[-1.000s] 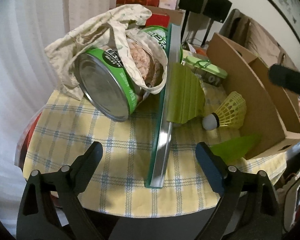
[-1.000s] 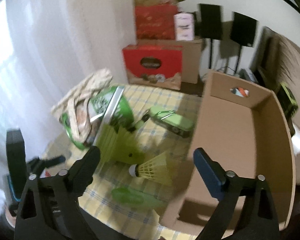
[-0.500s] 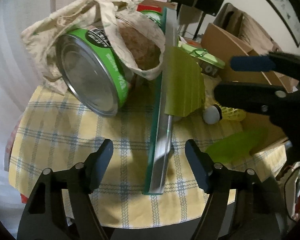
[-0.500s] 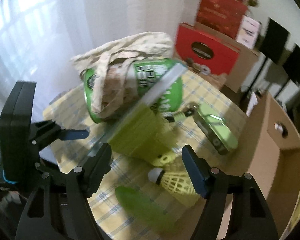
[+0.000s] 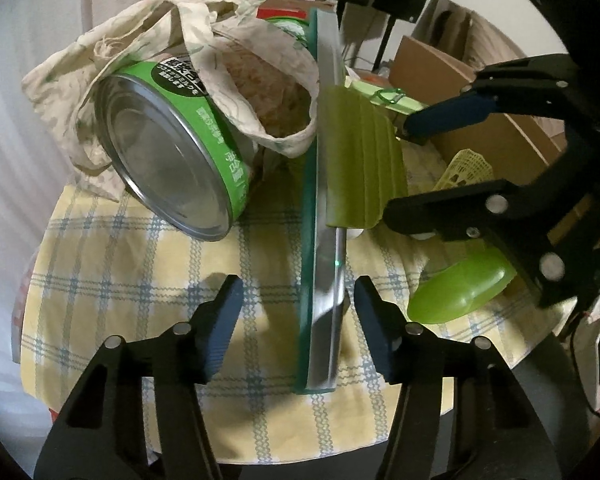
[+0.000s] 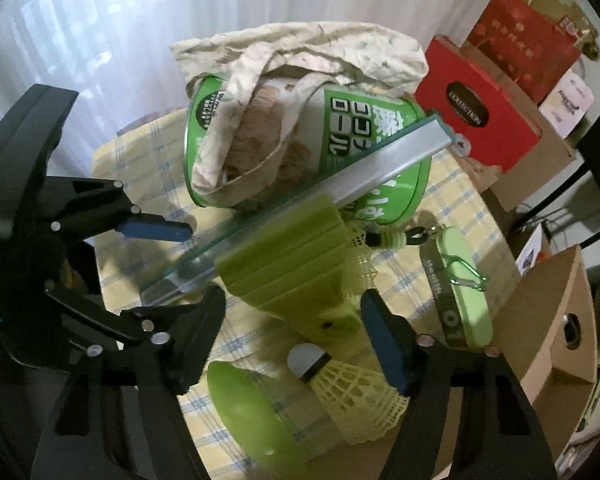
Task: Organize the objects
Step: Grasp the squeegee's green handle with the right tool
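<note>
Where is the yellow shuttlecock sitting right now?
In the right wrist view the yellow shuttlecock lies on the checked tablecloth at lower centre, between the green oval piece and the cardboard box.

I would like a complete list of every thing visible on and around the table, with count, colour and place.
Table: one, yellow checked cloth, under everything.
Large can: one, green with metal end, on its side at the back.
Cloth bag: one, cream, draped over the can.
Squeegee: one, glass-green edge, metal strip and green ridged handle, lying across the middle.
Shuttlecocks: two, yellow-green, one near, one behind the handle.
Green scoop-like piece: one, near edge.
Flat green case: one, with clip, right side.
Cardboard box: one, brown, right.
Red boxes: several, background.
Left claw: black, blue pads, open astride the squeegee, just been closing.
Right claw: same, open over the handle, also closing.
</note>
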